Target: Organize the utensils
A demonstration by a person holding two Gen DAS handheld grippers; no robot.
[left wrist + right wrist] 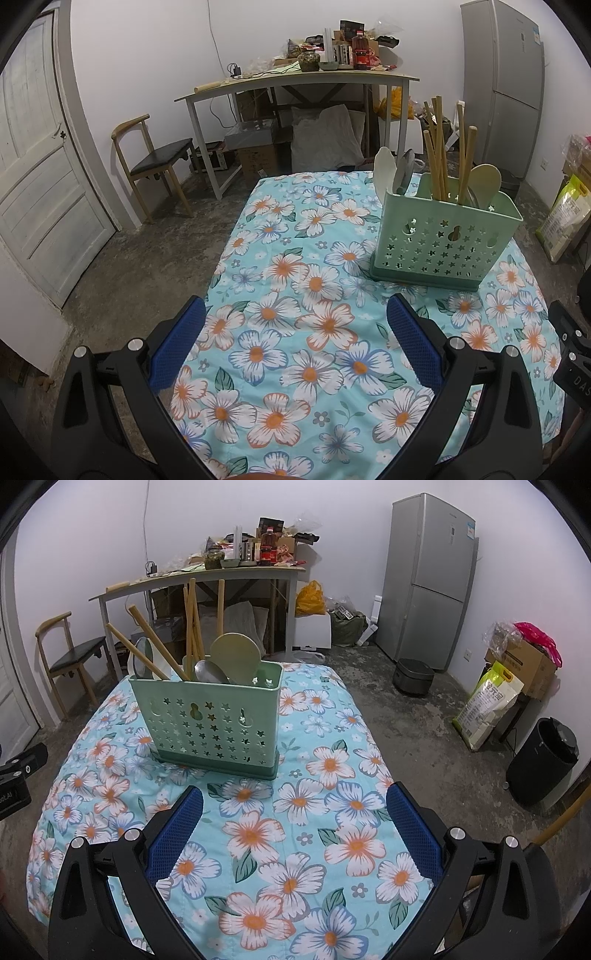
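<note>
A pale green utensil holder (pixel 443 240) with star holes stands on the floral tablecloth (pixel 295 332), far right in the left wrist view. It holds wooden chopsticks (pixel 439 147), a wooden paddle (pixel 484 181) and pale spoons (pixel 384 166). In the right wrist view the holder (pixel 210 723) stands ahead to the left, with chopsticks (pixel 192 624), a round paddle (pixel 236 653) and a metal spoon (pixel 210 672). My left gripper (pixel 295 314) is open and empty above the cloth. My right gripper (pixel 295 801) is open and empty, just short of the holder.
A cluttered grey desk (pixel 295 79) and a wooden chair (pixel 155 162) stand behind the table. A white door (pixel 40 166) is at left. A fridge (pixel 428 579), a rice cooker (pixel 412 677), a black bin (pixel 543 760) and bags (pixel 487 705) are at right.
</note>
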